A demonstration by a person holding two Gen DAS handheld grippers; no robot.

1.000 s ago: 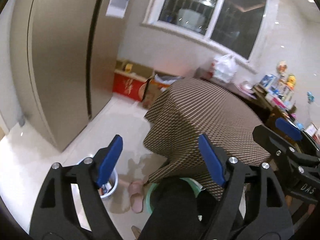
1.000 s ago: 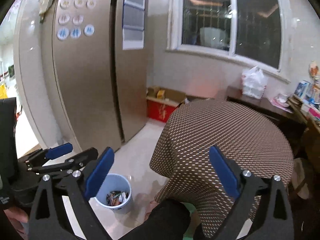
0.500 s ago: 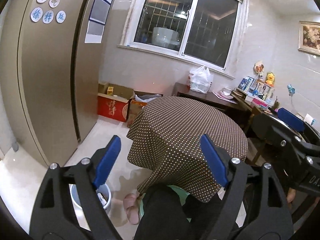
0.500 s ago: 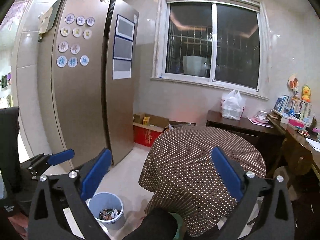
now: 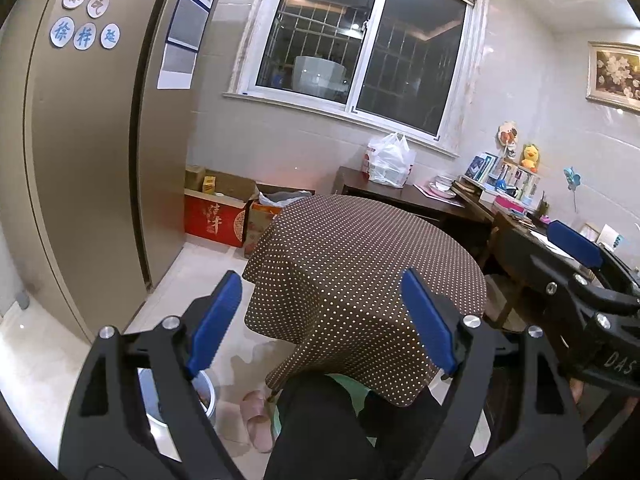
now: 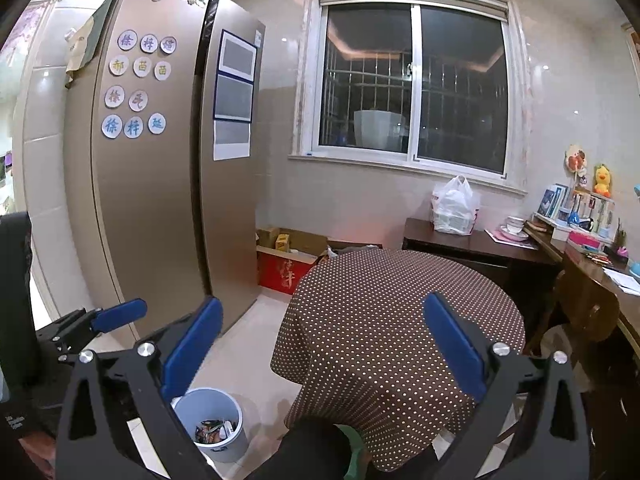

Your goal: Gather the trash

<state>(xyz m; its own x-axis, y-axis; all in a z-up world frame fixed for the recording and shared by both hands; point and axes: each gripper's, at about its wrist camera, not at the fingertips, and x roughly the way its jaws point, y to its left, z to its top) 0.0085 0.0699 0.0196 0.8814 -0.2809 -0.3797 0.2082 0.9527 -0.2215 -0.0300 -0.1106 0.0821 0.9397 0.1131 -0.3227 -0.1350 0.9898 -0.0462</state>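
A pale blue waste bin (image 6: 216, 424) stands on the floor left of a round table and holds several pieces of colourful trash (image 6: 212, 429). In the left wrist view the bin (image 5: 206, 396) is mostly hidden behind the left finger. My left gripper (image 5: 322, 320) is open and empty, held high over the table's near edge. My right gripper (image 6: 322, 348) is open and empty too, also raised, with the bin below its left finger. The right gripper shows at the right edge of the left wrist view (image 5: 576, 248).
The round table (image 6: 400, 320) wears a brown dotted cloth with no items on top. A tall gold fridge (image 6: 160, 184) stands at left. Cardboard boxes (image 6: 286, 264) sit on the floor by the wall. A cluttered dark sideboard (image 6: 480, 240) runs along the right. My legs and slippers (image 5: 256, 420) are below.
Both grippers have tilted upward and pulled back, so the view rose from the floor and bin to the window and wall. Both stayed open and empty.
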